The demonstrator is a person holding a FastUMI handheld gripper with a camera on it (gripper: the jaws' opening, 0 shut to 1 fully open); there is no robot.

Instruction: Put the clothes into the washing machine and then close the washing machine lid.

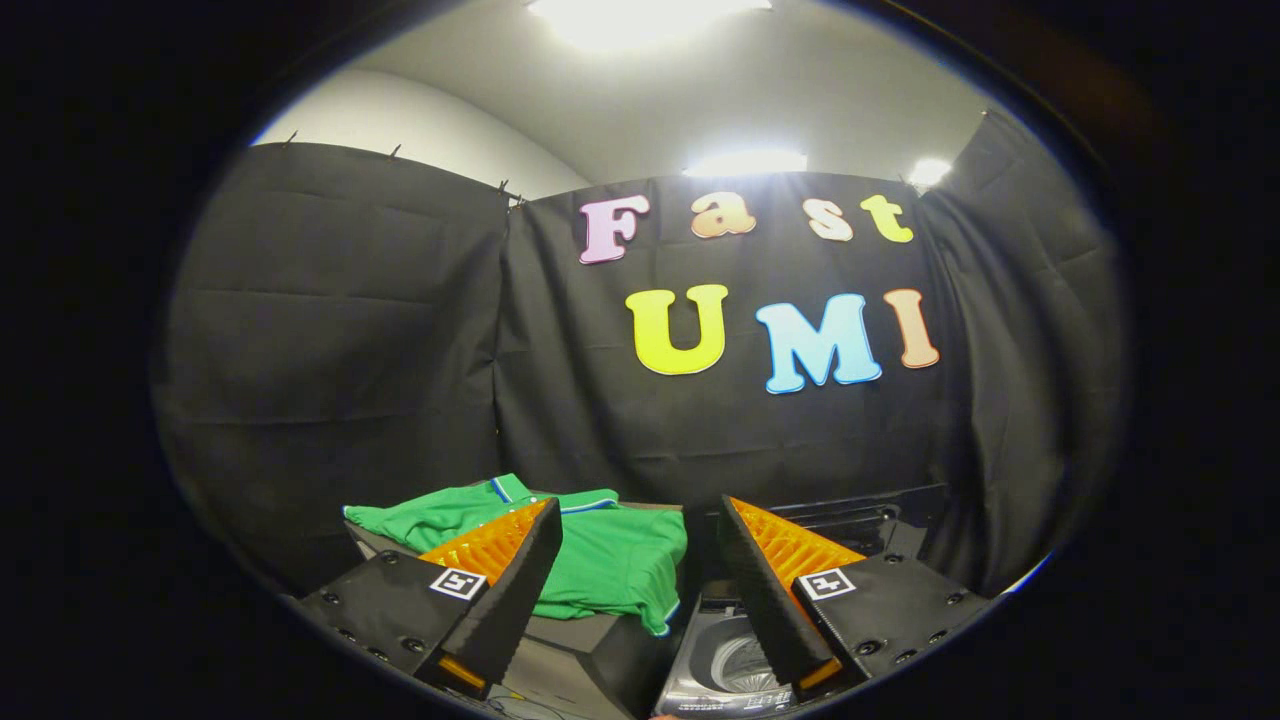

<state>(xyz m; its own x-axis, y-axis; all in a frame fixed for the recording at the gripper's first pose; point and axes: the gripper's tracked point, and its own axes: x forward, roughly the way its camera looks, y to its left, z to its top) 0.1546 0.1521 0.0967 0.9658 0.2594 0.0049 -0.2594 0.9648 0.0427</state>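
A green shirt (600,555) with a blue-and-white trimmed collar lies crumpled on a dark raised surface (570,640), just ahead of and partly behind my left finger. My gripper (637,510) is open, its fingers wide apart with nothing between them. Below and to the right, between the fingers and under the right one, stands the washing machine (720,670); its top is open and part of the metal drum shows. The raised lid (860,515) seems to stand behind the right finger, dark and hard to make out.
Black cloth walls (330,330) close the booth at the back and on both sides, close behind the shirt and the machine. Bright ceiling lights (745,160) hang above.
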